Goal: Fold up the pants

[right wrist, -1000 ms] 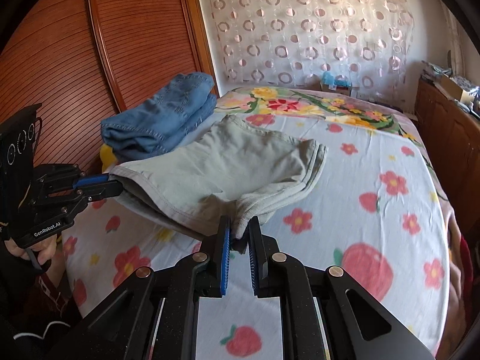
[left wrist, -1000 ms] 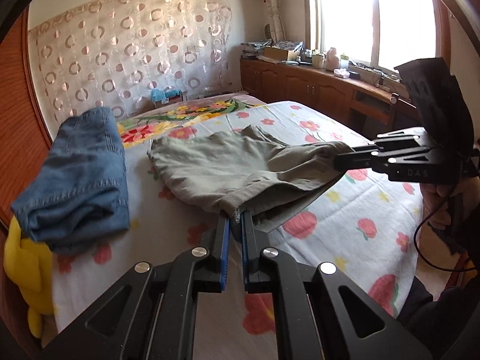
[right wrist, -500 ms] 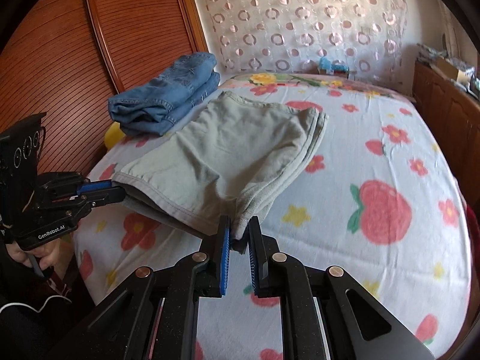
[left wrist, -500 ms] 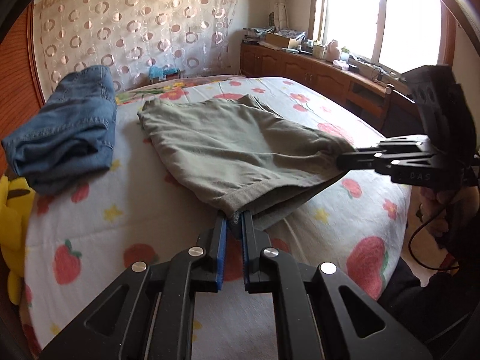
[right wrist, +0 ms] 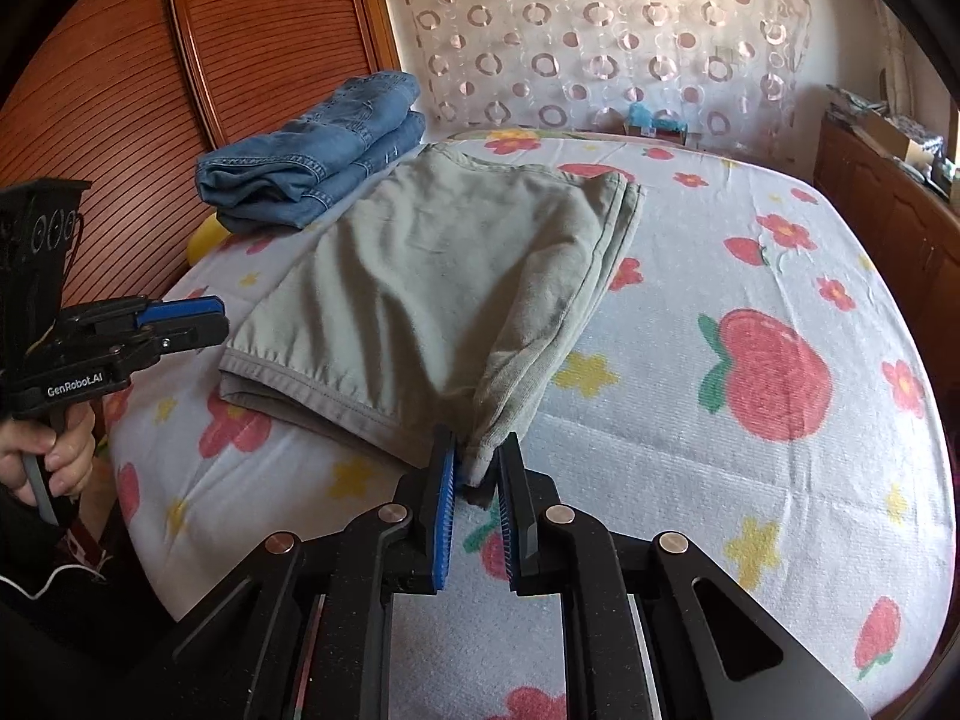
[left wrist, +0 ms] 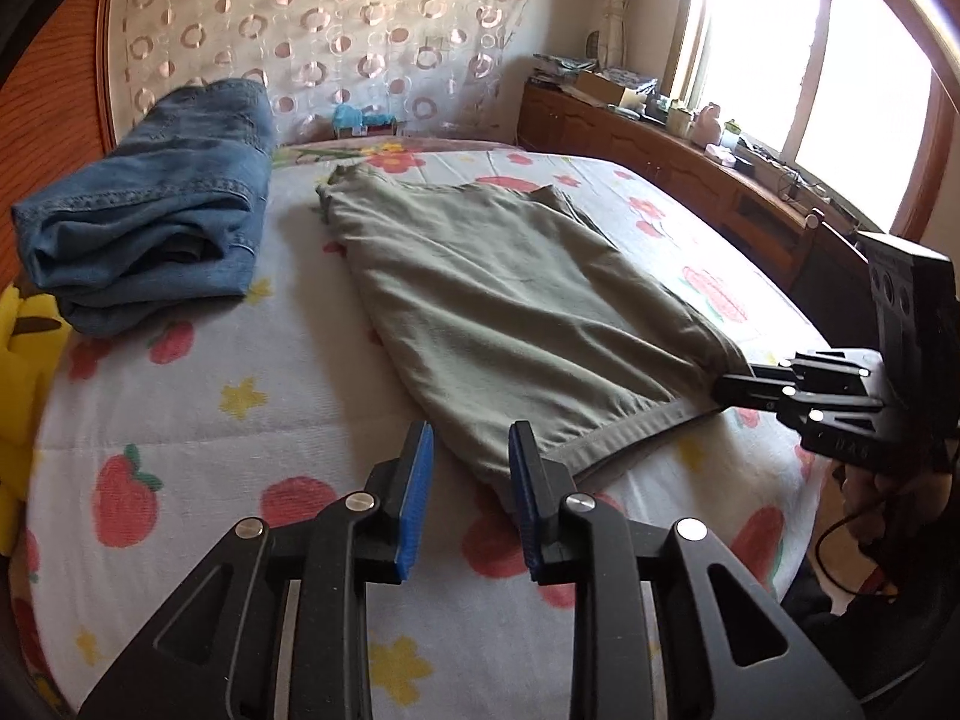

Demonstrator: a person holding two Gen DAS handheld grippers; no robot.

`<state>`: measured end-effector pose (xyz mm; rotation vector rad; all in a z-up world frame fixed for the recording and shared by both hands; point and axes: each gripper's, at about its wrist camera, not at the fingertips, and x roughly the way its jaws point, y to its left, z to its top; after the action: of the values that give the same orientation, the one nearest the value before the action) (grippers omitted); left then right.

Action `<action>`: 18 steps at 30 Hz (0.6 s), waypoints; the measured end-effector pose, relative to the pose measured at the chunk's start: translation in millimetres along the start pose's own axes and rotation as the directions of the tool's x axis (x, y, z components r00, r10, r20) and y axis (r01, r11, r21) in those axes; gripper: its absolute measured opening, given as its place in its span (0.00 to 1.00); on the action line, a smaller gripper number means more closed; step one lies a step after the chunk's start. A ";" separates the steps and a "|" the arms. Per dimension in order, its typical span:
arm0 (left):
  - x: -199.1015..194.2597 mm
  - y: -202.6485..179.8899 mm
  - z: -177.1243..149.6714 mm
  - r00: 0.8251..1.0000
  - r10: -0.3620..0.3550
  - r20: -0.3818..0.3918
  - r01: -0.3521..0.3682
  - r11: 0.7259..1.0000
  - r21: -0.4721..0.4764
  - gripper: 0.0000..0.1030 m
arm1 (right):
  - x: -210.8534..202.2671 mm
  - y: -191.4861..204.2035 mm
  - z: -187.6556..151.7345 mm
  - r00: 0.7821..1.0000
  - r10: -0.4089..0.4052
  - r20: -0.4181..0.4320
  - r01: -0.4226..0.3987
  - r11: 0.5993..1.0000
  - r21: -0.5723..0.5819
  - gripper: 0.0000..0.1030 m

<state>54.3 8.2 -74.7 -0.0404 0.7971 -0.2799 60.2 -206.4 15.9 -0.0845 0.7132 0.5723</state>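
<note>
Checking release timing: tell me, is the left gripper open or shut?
Open. The left gripper shows a clear gap between its blue pads, and the green pants lie free.

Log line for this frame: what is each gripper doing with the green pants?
left gripper: open, off the hem | right gripper: shut on green pants corner | pants: folded, flat on bed | folded jeans: beside them

Folded grey-green pants point(left wrist: 510, 300) lie flat on the bed.

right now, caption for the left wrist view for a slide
Left gripper open beside folded olive pants on the bed; right gripper at the far corner.
</note>
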 end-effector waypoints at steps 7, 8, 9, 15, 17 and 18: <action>12.9 -2.7 -6.8 0.999 -0.019 -0.034 0.017 0.999 -0.046 0.26 | -1.9 -2.9 -14.7 1.000 0.003 0.025 -0.003 1.000 0.005 0.12; 13.5 -1.6 -7.5 0.999 -0.028 -0.034 0.026 0.998 -0.058 0.26 | -2.2 -4.0 -16.1 1.000 0.006 0.028 -0.006 1.000 0.008 0.12; 14.4 0.1 -8.8 0.998 -0.045 -0.038 0.042 0.996 -0.075 0.26 | -2.6 -4.9 -17.1 0.999 0.008 0.032 -0.009 1.000 0.013 0.12; 12.7 -3.1 -12.3 0.999 -0.042 -0.033 0.040 0.996 -0.078 0.27 | -4.8 -8.8 -20.8 0.999 0.021 0.046 -0.023 0.999 0.037 0.12; 11.5 -5.2 -14.2 0.999 -0.039 -0.027 0.037 0.996 -0.078 0.27 | -5.3 -9.5 -21.8 0.998 0.024 0.049 -0.026 0.999 0.042 0.12; 10.9 -5.3 -15.0 0.999 -0.040 -0.024 0.038 0.996 -0.084 0.27 | -5.7 -10.3 -22.0 0.998 0.026 0.050 -0.028 0.999 0.044 0.12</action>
<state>49.6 1.3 -92.1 -0.1309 0.8338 -0.2843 49.1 -223.5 1.6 -0.0191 0.6791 0.5822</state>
